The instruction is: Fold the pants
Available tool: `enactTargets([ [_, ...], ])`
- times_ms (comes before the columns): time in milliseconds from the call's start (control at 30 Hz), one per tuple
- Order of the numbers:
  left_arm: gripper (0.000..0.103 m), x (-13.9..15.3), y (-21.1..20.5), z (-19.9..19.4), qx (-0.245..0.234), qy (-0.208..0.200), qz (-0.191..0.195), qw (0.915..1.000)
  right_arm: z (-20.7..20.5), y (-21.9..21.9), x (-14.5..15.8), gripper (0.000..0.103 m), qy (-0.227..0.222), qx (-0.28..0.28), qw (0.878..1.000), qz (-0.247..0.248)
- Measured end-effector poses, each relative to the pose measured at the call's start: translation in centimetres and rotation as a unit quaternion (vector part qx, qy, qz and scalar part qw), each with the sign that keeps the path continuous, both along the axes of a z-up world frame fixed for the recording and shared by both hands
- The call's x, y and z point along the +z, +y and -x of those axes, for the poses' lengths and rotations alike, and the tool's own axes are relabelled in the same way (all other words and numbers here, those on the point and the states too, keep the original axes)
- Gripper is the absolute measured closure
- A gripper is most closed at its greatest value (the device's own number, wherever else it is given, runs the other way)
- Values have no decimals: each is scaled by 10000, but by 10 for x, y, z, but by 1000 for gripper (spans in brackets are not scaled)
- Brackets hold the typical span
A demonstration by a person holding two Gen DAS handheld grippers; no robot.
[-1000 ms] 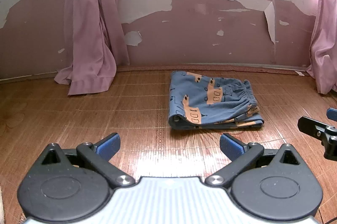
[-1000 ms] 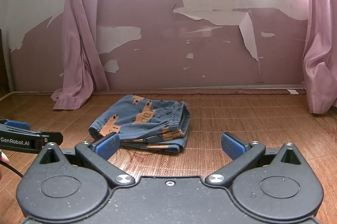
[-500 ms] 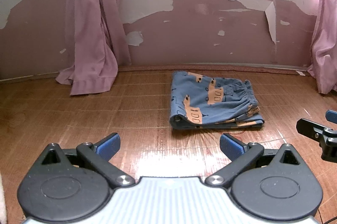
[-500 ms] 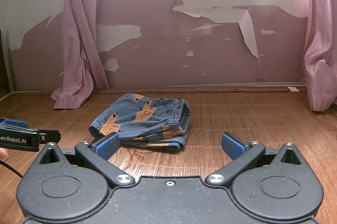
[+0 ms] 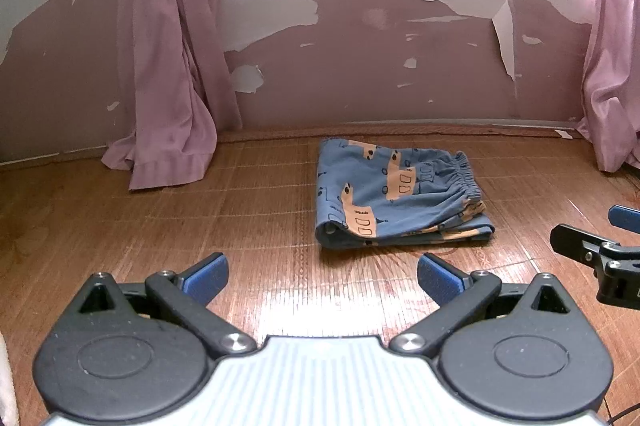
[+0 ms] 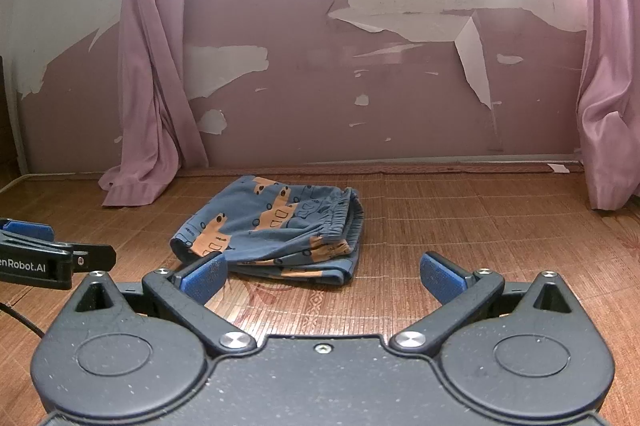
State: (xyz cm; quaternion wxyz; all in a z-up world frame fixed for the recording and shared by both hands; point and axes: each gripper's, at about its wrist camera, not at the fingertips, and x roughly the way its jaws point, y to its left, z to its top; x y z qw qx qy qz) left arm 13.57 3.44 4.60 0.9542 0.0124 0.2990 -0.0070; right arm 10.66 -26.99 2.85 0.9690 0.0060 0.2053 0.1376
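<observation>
Pants (image 5: 396, 204) lie folded at frame centre on the woven mat (image 5: 260, 210); left gripper (image 5: 322, 276) and right gripper (image 6: 324, 274) hover level at the bottom, jaws spread wide, empty.

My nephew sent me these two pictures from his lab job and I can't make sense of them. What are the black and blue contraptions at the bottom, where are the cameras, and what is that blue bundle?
There is no robot here. A person holds a handheld gripper in each hand, and each carries a wide-angle camera looking forward along its own jaws.

One picture is from the left gripper, the other from the right gripper. The black discs and blue-tipped arms at the bottom are each gripper's own jaws. Both stand wide open and hold nothing.

The blue bundle is a pair of pants with an orange print, already folded, lying on a woven floor mat. Neither gripper touches them. Behind are a peeling wall and pink curtains.

Each gripper also shows at the edge of the other's picture.
</observation>
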Motion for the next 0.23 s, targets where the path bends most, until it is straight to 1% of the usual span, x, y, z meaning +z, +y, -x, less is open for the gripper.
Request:
enactTargets([
  [233,0,0,-2,1,-16,-19,-55,10000,0,0,0,1,2,2,10000,5],
])
